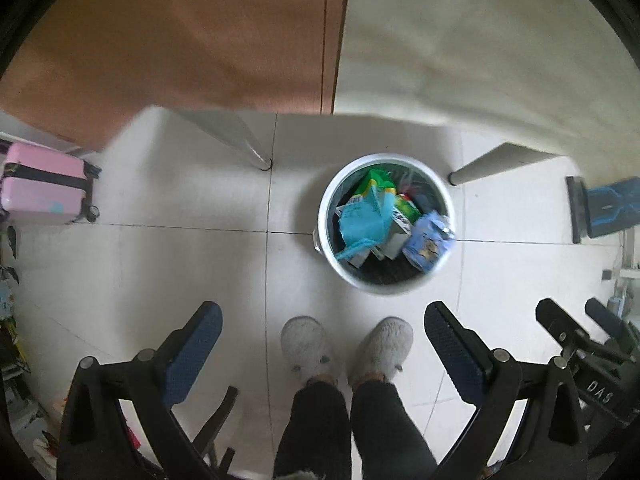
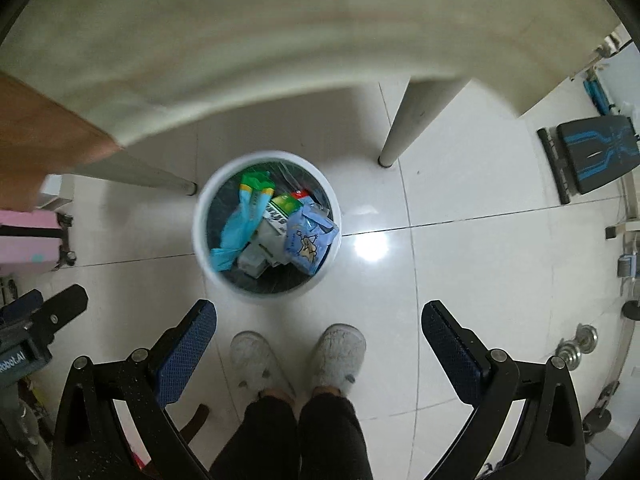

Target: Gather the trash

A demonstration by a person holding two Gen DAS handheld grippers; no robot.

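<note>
Left wrist view shows our left gripper (image 1: 323,328) and right gripper (image 2: 319,326) spread wide and empty, the bin (image 1: 434,276) of wrappers just ahead on the floor, so we judge the drop done and fetching more trash next.

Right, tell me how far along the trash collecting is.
Done: the white bin on the floor already holds wrappers and cartons, including a teal bag and a blue packet. In hand: nothing; the left claw and right claw are both open and empty. Left: no loose trash shows on the visible floor.

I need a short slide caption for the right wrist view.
Open right gripper above a white trash bin holding wrappers and cartons.
</note>
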